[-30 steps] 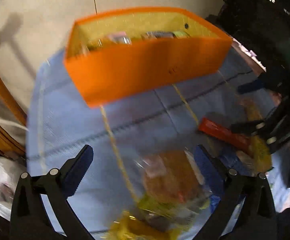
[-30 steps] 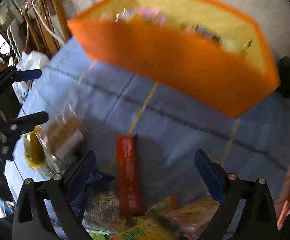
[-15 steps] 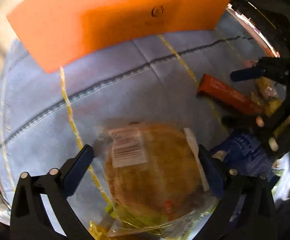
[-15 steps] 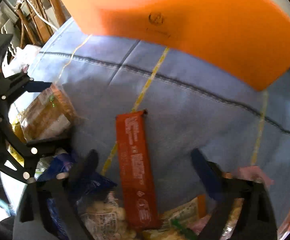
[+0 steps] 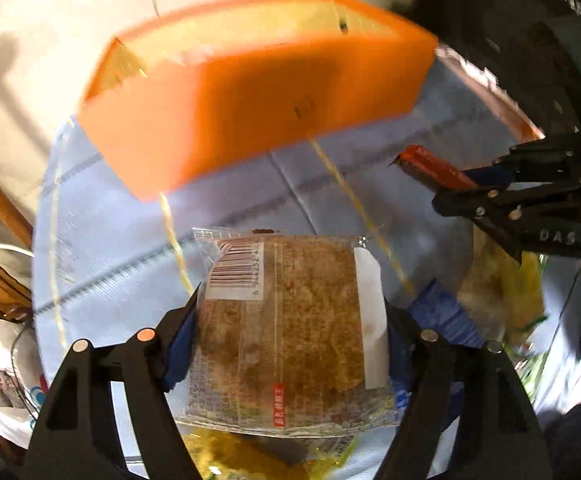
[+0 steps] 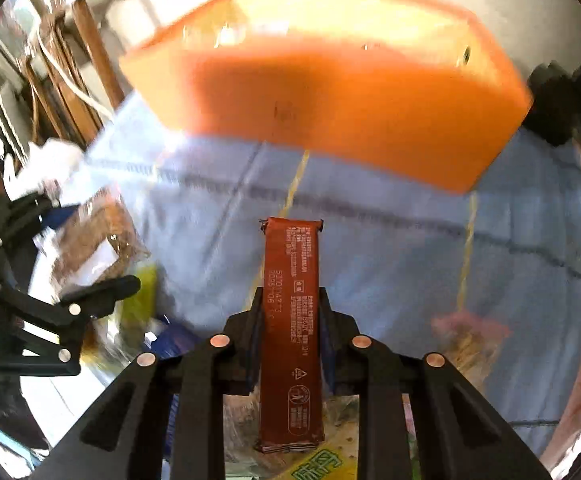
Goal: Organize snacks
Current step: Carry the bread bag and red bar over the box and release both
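Left gripper [image 5: 290,336]: matte black plastic linkage arms with triangular cut-outs, round metal pivot pins, some silver and some copper-toned. Blue pads line the inner faces of its fingers [image 5: 178,344].

Right gripper [image 6: 290,320]: same black frame, four copper-coloured pins across the linkage, blue lining barely visible on the inner finger faces. Seen side-on from the left wrist camera, it shows silver screws and raised lettering, "DAS", on its black body.
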`<state>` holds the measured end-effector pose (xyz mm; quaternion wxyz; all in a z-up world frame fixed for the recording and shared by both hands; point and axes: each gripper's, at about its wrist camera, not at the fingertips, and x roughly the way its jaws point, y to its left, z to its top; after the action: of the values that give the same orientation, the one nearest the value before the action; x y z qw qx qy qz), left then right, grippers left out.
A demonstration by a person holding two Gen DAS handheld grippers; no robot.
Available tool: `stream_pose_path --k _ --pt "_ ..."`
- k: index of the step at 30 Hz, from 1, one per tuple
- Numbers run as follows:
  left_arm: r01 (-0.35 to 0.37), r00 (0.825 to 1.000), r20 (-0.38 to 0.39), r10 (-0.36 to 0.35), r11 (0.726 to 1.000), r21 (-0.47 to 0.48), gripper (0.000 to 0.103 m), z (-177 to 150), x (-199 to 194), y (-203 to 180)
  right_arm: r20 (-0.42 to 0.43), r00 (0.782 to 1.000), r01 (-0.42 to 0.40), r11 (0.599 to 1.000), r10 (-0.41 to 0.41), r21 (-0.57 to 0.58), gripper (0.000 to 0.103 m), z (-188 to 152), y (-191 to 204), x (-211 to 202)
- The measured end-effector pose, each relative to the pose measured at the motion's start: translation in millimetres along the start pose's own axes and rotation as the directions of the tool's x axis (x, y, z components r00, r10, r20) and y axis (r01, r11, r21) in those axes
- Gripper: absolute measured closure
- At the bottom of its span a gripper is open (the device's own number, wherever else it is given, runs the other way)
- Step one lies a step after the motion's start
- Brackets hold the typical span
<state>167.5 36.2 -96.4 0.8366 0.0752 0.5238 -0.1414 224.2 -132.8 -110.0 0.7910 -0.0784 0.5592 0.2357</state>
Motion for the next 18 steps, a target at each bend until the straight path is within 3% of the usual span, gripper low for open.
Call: stream_pose_path --k 6,10,14,18 --pt "-0.044 0.996 0.079 0.049 0.996 -0.073 0.030 50 -37 29 0.157 0.988 0.001 0.997 -0.013 0.079 0.079 55 -29 -62" --pt "-0.091 0.981 0.163 0.106 0.991 -0.097 0.030 106 -54 38 0.252 0.965 0.026 0.986 -0.067 0.163 0.079 103 -52 -91" --pt "-0.115 0.976 0.166 0.138 0.983 -0.141 0.030 157 -47 64 0.290 0.953 0.020 0.972 -0.089 0.233 0.079 143 -59 -89" --pt "-0.140 0.972 0.159 0.170 0.973 -0.183 0.030 193 -44 86 0.268 0.958 0.032 0.963 -0.106 0.268 0.079 175 -65 -74"
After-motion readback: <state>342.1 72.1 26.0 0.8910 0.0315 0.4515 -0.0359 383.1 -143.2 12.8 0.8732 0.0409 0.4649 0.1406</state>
